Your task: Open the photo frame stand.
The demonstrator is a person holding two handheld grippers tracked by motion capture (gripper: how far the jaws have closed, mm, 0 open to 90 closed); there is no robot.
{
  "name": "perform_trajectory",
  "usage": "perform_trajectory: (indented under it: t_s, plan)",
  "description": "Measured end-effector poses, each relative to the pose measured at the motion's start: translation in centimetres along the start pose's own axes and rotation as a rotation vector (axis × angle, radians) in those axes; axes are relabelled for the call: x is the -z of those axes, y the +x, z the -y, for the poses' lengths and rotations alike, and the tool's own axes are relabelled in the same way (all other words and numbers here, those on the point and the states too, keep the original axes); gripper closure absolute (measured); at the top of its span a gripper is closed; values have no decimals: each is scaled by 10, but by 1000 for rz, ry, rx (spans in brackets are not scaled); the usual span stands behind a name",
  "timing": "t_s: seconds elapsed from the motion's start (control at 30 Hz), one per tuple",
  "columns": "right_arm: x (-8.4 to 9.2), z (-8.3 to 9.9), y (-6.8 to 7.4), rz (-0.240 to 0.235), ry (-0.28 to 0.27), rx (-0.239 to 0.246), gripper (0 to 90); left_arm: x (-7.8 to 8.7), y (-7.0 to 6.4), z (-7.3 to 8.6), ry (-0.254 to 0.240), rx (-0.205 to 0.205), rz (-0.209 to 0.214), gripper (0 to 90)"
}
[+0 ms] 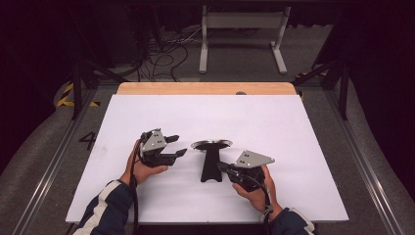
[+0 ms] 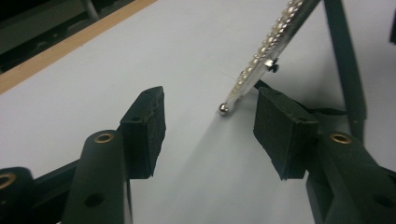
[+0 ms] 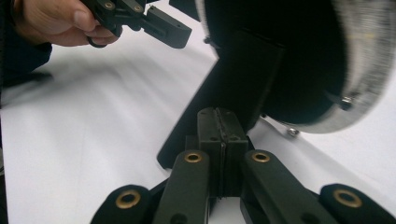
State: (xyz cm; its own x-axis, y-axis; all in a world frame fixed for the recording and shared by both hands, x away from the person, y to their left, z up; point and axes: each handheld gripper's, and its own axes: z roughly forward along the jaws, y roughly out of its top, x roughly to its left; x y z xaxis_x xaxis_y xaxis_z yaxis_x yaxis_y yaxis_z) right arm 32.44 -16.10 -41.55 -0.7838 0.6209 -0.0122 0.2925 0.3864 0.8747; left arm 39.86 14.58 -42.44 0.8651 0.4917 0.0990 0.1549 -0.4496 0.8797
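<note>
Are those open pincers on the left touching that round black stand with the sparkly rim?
Apart. In the left gripper view, the left gripper stands open with white table between its jaws, and the stand's beaded rim ends clear of the right jaw.

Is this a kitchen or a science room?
More like a lab or workshop, probably. A white table stands on grey carpet with metal rails alongside, loose cables lie on the floor behind it, and yellow-black hazard tape marks the floor.

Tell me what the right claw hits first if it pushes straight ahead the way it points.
Probably the flat black base of the round pearl-rimmed stand: the shut right claw points straight at it, though the gap is unclear.
</note>
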Motion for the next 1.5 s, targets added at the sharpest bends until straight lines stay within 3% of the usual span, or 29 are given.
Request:
perform_trajectory:
  t_s: [0.1, 0.2, 0.3, 0.5, 0.53, 0.6, 0.7, 0.8, 0.93, 1.07, 1.13, 1.2, 1.27, 1.37, 1.5]
  plan:
    - [-5, -1, 7, -6, 1, 13, 900, 3, -8, -6, -14, -9, 40, 415]
    - [-12, 0, 14, -21, 7, 8, 900, 5, -13, -11, -57, 21, 84, 386]
    - [-20, 1, 20, -21, 17, 14, 900, -1, -18, -15, -63, 15, 96, 380]
    - [-39, 1, 39, 11, 31, 54, 900, -23, -22, -14, -32, 21, 81, 447]
    - [-43, 2, 43, 17, 33, 62, 900, -27, -21, -13, -19, 17, 91, 485]
    - [-50, 3, 50, 31, 50, 85, 900, -36, -20, -10, 5, 17, 67, 542]
    - [-63, 5, 60, 61, 87, 119, 900, -39, -14, -8, -7, 31, 62, 676]
    - [-71, 6, 66, 138, 128, 200, 900, -40, -16, -9, 6, -9, 51, 701]
    - [-71, 9, 66, 163, 144, 190, 900, -39, -20, -11, 26, -60, 22, 723]
    - [-75, 11, 70, 166, 177, 229, 900, -40, -21, -10, 21, -47, 10, 714]
    - [-79, 14, 71, 161, 188, 237, 900, -42, -21, -10, 22, -34, 3, 633]
    - [-81, 13, 72, 163, 178, 233, 900, -44, -21, -10, 20, -32, -9, 620]
    - [-81, 10, 75, 162, 170, 241, 900, -46, -21, -10, 19, -29, 0, 633]
    - [-81, 8, 75, 187, 180, 276, 900, -50, -23, -9, 33, -62, -2, 694]
    - [-78, 8, 67, 199, 183, 243, 900, -49, -21, -9, 34, -79, 10, 726]
